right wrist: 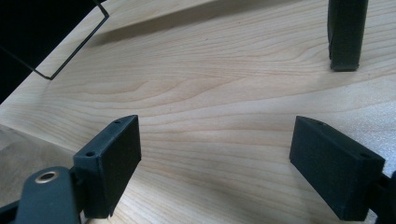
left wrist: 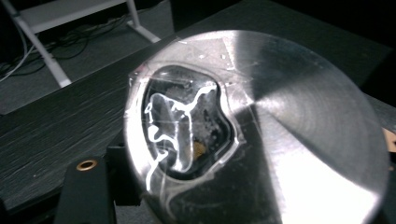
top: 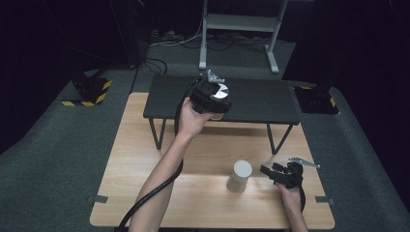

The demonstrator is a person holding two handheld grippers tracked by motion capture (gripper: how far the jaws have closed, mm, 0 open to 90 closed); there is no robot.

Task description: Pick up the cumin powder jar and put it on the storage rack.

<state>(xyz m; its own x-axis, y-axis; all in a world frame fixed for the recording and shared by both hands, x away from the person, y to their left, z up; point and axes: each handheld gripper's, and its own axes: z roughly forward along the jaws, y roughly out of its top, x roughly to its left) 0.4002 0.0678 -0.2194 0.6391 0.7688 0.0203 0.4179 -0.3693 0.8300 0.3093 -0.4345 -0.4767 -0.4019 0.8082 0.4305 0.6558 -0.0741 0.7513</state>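
Observation:
My left gripper (top: 212,99) is held over the front part of a black raised shelf (top: 261,99) and is shut on a can (top: 221,91) with a shiny metal end. In the left gripper view that round metal end (left wrist: 289,116) is very close, with a dark irregular patch in it, and one black finger (left wrist: 116,172) presses its left side. A cream cylinder (top: 239,176) stands upright on the wooden table (top: 145,164). Just to its right my right gripper (top: 269,169) points toward it, apart from it. Its jaws (right wrist: 215,135) stand open over bare wood.
The black shelf stands on thin wire legs (top: 157,133) at the table's far half. One dark leg (right wrist: 345,37) rises ahead of the right gripper. A white metal stand (top: 239,29) and cables lie on the grey floor beyond the table.

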